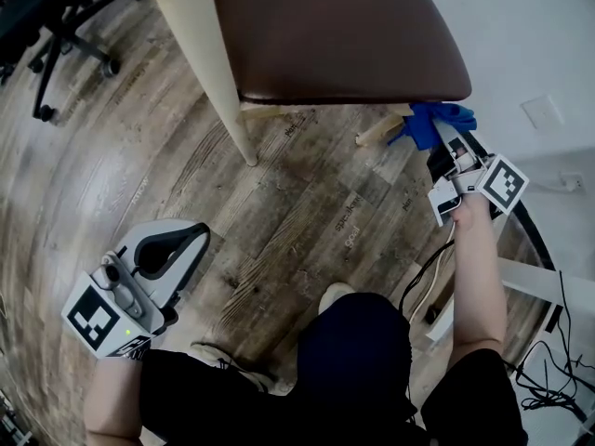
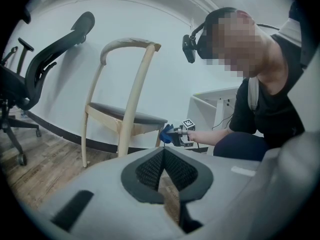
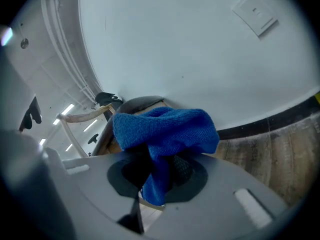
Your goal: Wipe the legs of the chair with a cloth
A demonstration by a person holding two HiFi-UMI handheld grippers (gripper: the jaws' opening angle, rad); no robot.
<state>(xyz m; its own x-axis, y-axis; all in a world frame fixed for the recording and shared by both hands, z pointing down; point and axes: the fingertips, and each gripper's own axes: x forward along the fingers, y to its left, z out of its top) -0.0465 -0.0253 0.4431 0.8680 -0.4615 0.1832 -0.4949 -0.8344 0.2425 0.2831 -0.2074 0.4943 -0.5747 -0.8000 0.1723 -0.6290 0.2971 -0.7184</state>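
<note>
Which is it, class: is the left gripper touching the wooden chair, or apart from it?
Apart. The head view shows the left gripper well short of the wooden chair, with bare wood floor between them.

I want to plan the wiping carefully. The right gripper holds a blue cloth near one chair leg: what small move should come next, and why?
Probably slide the right gripper down along the chair leg, towards its foot. Its jaws are shut on the blue cloth, which sits at the leg's upper part, just under the seat; the lower part shows bare.
</note>
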